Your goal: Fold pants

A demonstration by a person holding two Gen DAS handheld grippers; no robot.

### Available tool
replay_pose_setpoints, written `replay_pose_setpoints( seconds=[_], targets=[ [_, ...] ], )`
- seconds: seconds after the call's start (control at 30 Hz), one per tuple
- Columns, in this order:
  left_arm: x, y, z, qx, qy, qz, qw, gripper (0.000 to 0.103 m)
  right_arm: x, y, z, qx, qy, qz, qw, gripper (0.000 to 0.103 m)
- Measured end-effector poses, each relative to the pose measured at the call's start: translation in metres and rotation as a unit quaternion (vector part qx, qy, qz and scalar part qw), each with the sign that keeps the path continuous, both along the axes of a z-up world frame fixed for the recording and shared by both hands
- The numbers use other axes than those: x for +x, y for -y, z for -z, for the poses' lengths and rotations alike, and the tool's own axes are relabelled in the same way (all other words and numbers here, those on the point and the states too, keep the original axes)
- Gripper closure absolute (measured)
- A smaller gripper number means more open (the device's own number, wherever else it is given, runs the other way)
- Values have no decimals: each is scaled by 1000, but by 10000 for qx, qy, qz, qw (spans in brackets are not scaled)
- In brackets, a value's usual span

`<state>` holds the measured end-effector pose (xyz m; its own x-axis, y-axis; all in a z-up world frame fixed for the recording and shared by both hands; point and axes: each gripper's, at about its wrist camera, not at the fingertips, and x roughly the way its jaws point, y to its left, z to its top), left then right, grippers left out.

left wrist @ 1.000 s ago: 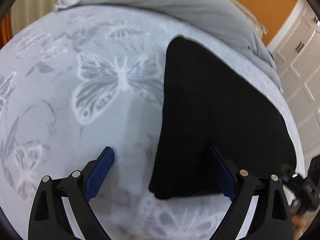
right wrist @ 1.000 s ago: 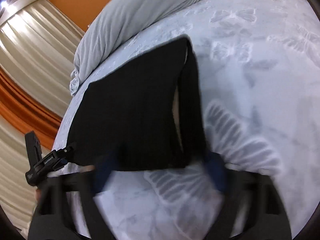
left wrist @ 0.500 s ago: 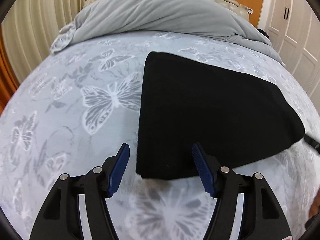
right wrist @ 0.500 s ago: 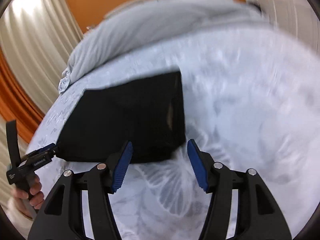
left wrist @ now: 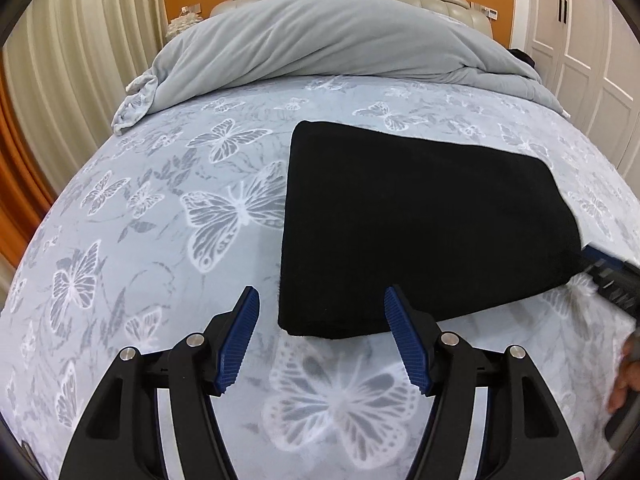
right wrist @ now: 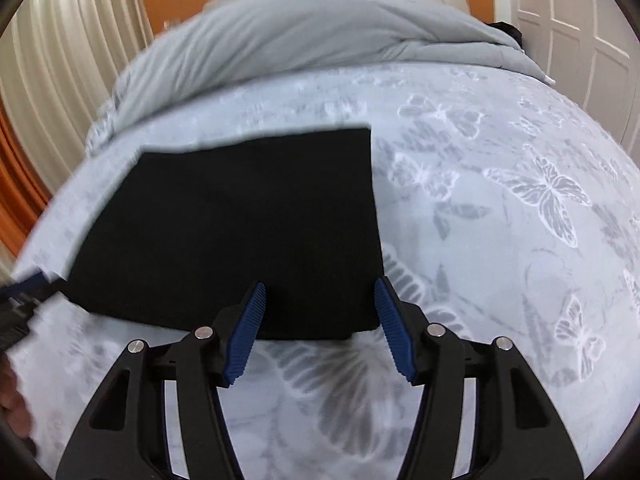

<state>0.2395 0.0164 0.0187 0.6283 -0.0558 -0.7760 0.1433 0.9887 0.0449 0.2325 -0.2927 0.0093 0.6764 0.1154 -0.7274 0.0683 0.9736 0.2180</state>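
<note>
pants (left wrist: 420,224) folded flat on bed (left wrist: 160,280) | my left tool (left wrist: 320,338) and right tool (right wrist: 318,330) both open, empty | risk: snagging near edge undoes fold

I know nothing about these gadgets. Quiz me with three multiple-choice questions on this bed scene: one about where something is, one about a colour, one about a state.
1. Where do the folded pants lie?
A. On the butterfly-print bedspread
B. On top of the grey duvet
C. On the floor

2. What colour are the pads on the left gripper?
A. Red
B. Blue
C. White

3. How does the right gripper stand?
A. Shut on the pants
B. Shut on nothing
C. Open, holding nothing

Answers:
1 A: black cloth rests flat on the butterfly print, nearer than the duvet.
2 B: both ribbed finger pads are blue.
3 C: a wide gap separates its fingers, with no cloth pinched.
</note>
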Motion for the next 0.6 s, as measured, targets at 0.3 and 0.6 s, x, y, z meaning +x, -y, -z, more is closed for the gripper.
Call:
replay_pose_setpoints(
  seconds=[0.3, 0.6],
  targets=[
    [4, -8, 12, 25, -86, -116, 9999, 39, 8, 16, 25, 600, -407, 199, 9972, 39],
    [14, -8, 28, 52, -192, -156, 9997, 39, 20, 21, 42, 827, -480, 135, 9953, 31]
  ],
)
